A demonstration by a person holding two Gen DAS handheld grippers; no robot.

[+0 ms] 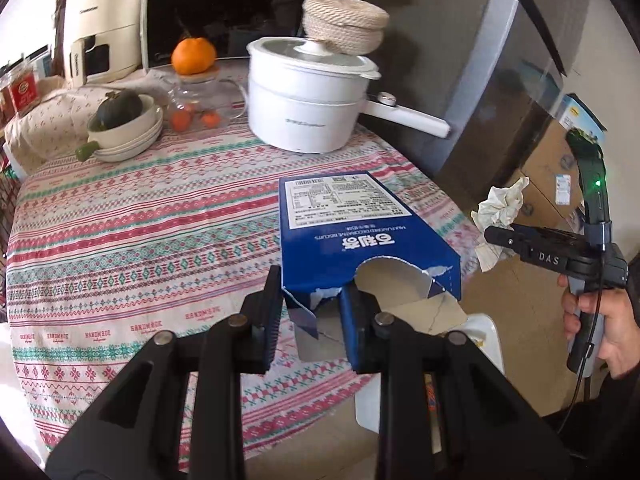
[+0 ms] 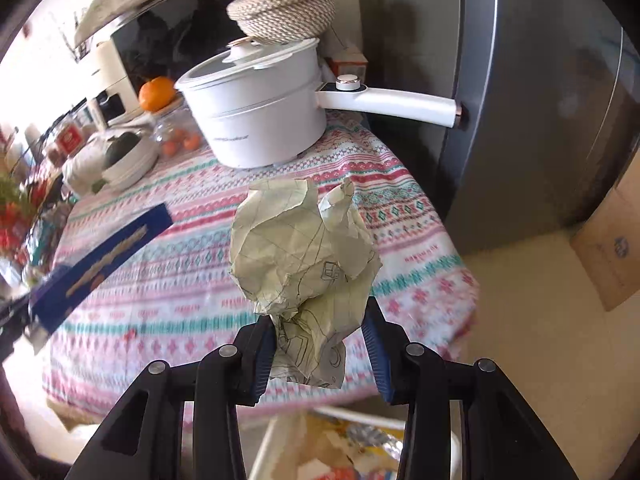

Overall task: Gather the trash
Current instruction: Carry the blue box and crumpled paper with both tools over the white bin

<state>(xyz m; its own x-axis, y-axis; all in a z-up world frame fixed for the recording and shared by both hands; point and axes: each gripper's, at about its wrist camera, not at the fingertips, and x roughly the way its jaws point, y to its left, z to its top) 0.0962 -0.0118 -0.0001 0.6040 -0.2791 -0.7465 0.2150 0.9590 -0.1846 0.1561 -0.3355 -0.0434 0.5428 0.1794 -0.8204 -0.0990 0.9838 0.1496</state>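
My left gripper [image 1: 310,312] is shut on the torn open end of a blue biscuit box [image 1: 352,220], which it holds lifted above the patterned tablecloth [image 1: 132,240]. The same blue box [image 2: 100,256] shows blurred at the left of the right wrist view. My right gripper [image 2: 318,354] is shut on a crumpled sheet of pale paper [image 2: 304,248] with line drawings on it. In the left wrist view that right gripper [image 1: 490,236] appears at the right edge, held by a hand [image 1: 600,320], with the crumpled paper [image 1: 500,204] at its tips.
A white bin [image 2: 456,440] with wrappers inside stands below the table edge, also a white bin [image 1: 490,336] under the box. On the table are a white electric pot [image 1: 308,96] with a long handle, a woven basket [image 1: 344,20], stacked bowls [image 1: 128,132], an orange [image 1: 193,55]. A grey fridge [image 2: 540,120] and cardboard boxes [image 2: 608,256] stand right.
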